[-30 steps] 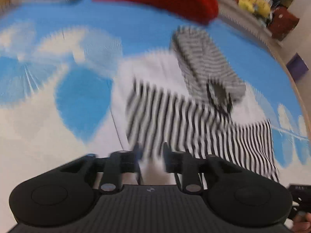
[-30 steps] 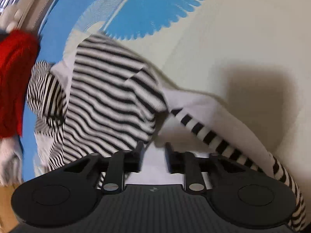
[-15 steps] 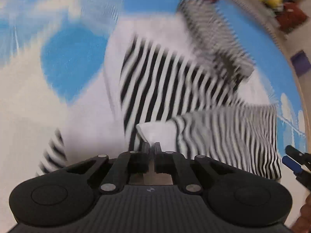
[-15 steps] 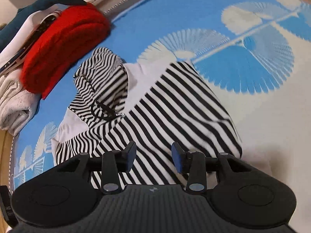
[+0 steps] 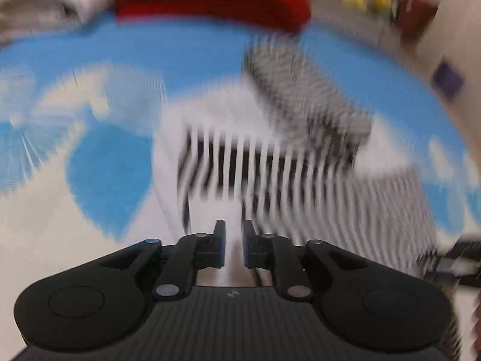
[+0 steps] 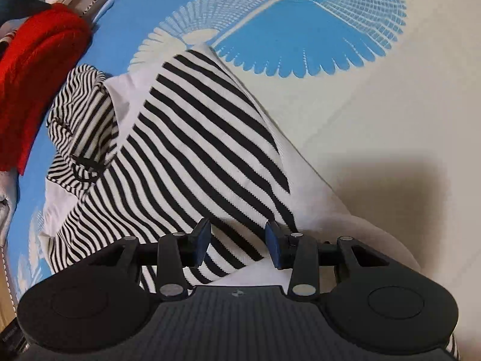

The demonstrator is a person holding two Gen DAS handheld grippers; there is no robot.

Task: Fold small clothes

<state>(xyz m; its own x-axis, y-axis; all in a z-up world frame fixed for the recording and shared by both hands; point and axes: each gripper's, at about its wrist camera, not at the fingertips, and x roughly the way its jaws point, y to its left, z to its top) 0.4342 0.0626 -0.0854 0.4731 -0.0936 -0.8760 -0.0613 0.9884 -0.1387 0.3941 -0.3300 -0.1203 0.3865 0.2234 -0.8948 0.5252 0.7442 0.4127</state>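
My right tongs (image 6: 237, 242) hang wide open, empty, over the striped hoodie (image 6: 192, 150). My left tongs (image 5: 231, 240) stand slightly parted, holding nothing. Mid-fold, I judge; next comes gripping an edge.

Ribbed knit striped garment (image 6: 192, 156), fuzzy red sweater (image 6: 39, 69), matt plastic tool (image 6: 237, 245)
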